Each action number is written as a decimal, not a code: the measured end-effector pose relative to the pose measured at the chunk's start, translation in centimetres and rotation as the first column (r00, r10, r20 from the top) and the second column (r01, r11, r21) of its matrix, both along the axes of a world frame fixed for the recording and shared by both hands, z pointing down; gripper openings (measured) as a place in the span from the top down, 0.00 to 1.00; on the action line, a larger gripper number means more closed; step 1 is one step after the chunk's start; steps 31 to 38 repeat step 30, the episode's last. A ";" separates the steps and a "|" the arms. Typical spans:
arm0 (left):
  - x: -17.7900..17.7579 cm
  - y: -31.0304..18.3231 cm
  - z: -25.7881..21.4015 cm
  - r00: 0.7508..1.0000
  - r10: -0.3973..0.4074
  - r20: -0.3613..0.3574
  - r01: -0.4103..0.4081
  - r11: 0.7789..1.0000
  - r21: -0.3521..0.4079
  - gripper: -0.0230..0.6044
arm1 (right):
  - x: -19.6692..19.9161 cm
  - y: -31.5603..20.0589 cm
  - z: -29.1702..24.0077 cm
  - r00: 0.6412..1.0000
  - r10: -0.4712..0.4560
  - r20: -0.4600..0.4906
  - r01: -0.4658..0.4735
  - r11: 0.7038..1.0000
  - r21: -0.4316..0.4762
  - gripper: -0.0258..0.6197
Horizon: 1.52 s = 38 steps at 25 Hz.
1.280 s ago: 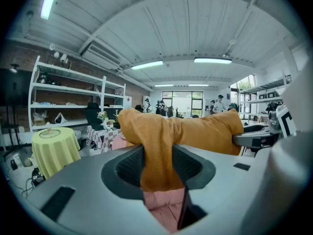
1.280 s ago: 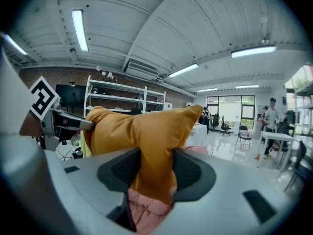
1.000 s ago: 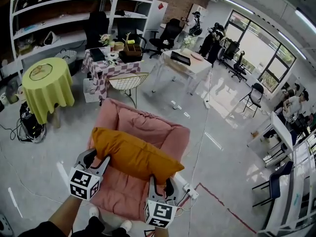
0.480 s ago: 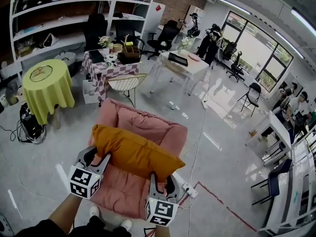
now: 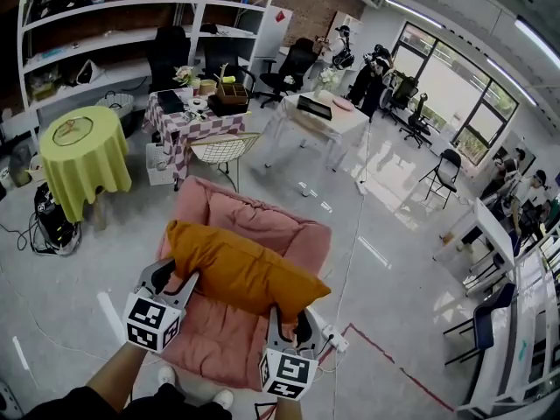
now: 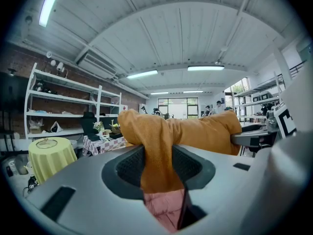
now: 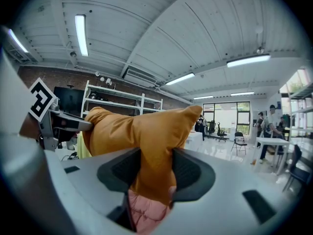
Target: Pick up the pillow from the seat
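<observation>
An orange pillow (image 5: pixel 241 268) hangs across the pink armchair (image 5: pixel 262 221), lifted off its seat cushion. My left gripper (image 5: pixel 182 280) is shut on the pillow's left end, and in the left gripper view the orange fabric (image 6: pixel 159 155) is pinched between the dark pads. My right gripper (image 5: pixel 289 315) is shut on the pillow's right end, where the cloth (image 7: pixel 154 170) bunches between its jaws. Pink seat fabric (image 7: pixel 144 214) shows below the held pillow.
A wire chair (image 5: pixel 226 145) and a checkered table (image 5: pixel 184 116) stand behind the armchair. A yellow-green round table (image 5: pixel 83 151) is to the left. A white desk (image 5: pixel 319 116) stands beyond. A power strip (image 5: pixel 337 339) and cable lie on the floor at the right.
The pillow and both grippers have risen slightly and shifted a little to the right; both grips are unchanged.
</observation>
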State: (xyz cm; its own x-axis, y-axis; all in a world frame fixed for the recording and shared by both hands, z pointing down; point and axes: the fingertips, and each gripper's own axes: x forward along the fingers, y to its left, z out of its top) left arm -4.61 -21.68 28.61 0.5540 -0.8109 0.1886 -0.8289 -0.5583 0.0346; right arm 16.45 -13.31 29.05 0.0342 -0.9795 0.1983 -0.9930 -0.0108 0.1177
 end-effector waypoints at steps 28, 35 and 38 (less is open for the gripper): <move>-0.9 -0.2 0.7 1.000 -0.020 -0.022 0.019 1.000 -0.012 0.68 | -0.7 -0.5 0.1 1.000 -0.013 -0.005 0.013 1.000 0.008 0.63; -1.1 0.1 0.8 1.000 -0.021 -0.020 0.021 1.000 -0.019 0.68 | -0.9 -0.1 0.2 1.000 -0.014 -0.004 0.014 1.000 0.004 0.63; -1.1 0.1 0.8 1.000 -0.021 -0.020 0.021 1.000 -0.019 0.68 | -0.9 -0.1 0.2 1.000 -0.014 -0.004 0.014 1.000 0.004 0.63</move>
